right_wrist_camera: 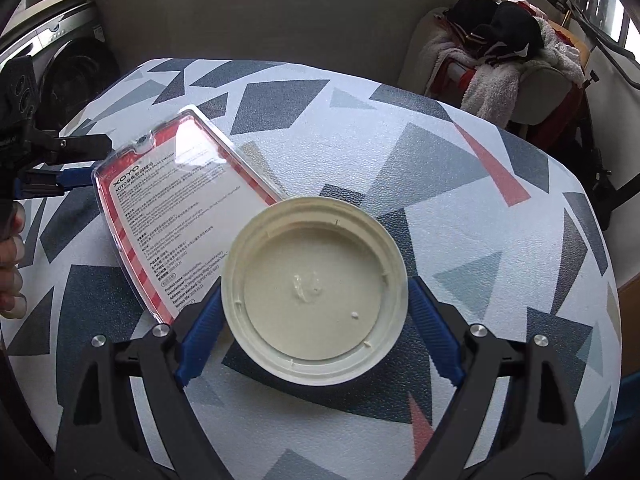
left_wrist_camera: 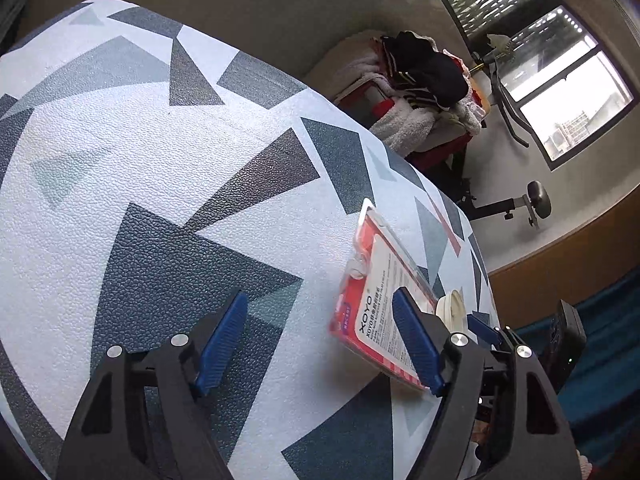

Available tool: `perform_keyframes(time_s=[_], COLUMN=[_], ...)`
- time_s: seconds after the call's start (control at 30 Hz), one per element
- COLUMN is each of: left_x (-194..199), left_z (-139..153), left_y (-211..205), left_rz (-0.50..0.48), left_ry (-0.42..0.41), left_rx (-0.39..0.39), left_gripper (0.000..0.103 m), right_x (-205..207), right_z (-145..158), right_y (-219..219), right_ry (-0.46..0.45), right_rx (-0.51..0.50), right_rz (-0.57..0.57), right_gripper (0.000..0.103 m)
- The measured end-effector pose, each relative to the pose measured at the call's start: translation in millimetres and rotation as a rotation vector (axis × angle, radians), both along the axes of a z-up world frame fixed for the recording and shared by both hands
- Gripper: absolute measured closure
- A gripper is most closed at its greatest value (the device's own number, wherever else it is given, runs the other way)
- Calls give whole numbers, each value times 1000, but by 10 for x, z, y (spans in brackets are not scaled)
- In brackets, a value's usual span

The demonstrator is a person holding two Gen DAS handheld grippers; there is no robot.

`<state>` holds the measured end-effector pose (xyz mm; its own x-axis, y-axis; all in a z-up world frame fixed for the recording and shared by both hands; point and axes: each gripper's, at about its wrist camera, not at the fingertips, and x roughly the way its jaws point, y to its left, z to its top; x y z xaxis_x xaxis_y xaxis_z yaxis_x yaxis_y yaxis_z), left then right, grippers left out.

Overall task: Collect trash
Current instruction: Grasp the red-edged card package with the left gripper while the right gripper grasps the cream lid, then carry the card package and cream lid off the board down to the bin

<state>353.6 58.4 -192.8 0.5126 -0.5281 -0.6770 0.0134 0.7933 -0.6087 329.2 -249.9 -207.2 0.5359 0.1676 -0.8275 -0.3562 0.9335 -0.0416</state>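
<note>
Table (right_wrist_camera: pixel 360 140) first: a round-cornered top under a textured cover printed with grey, blue and red shards, carrying two pieces of trash. Beyond its far edge stands a chair heaped with clothes (right_wrist_camera: pixel 500 52).

Blister pack (right_wrist_camera: pixel 168 208), flat and rectangular with a red border and a white panel of print, lies on the cover. In the right wrist view its long axis runs from its hang-hole end at upper left down toward the right gripper at lower right. Its lower right part sits just beside the lid, perhaps tucked under it; I cannot tell which.

Lid (right_wrist_camera: pixel 316 292), a cream screw lid, shows its hollow inside toward the camera, held between the blue pads of the right gripper (right_wrist_camera: pixel 316 320). The pads press on both sides of its rim, so it looks clamped, and seemingly raised off the cover.

Left gripper (left_wrist_camera: pixel 320 340) stands released, nothing between its pads, though its right pad overlaps the pack's near end in the left wrist view.

Judged step: one piece taken, the second being approached. Next, the left gripper likely needs to straddle the pack's thin edge at the hang-hole end and close; a flat pack may slide rather than lift.
</note>
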Motion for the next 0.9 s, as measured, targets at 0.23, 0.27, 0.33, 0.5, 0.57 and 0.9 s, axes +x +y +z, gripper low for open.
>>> perform_keyframes(time_s=[0.23, 0.27, 0.33, 0.5, 0.57, 0.9], left_x=[184, 188, 179, 89, 50, -238], left_z=[11, 5, -46, -235, -222, 595], left_y=[-181, -241, -308, -458, -510, -511], left_rz=[-66, -80, -82, -52, -45, -113], left_ry=[-29, -26, -8, 63, 61, -126], left_rx=[-99, -106, -147, -261, -234, -6], left_gripper=[37, 37, 38, 62, 81, 89], right_x=[-11, -12, -14, -19, -24, -304], right_z=[-19, -20, -22, -21, -15, 344], right_y=[-28, -27, -27, -26, -31, -78], right_ry=[-3, -4, -7, -10, -9, -63], right_rx=[26, 28, 31, 31, 29, 72], right_rz=[-3, -2, -1, -4, -7, -9], right_gripper=[17, 17, 17, 17, 17, 17])
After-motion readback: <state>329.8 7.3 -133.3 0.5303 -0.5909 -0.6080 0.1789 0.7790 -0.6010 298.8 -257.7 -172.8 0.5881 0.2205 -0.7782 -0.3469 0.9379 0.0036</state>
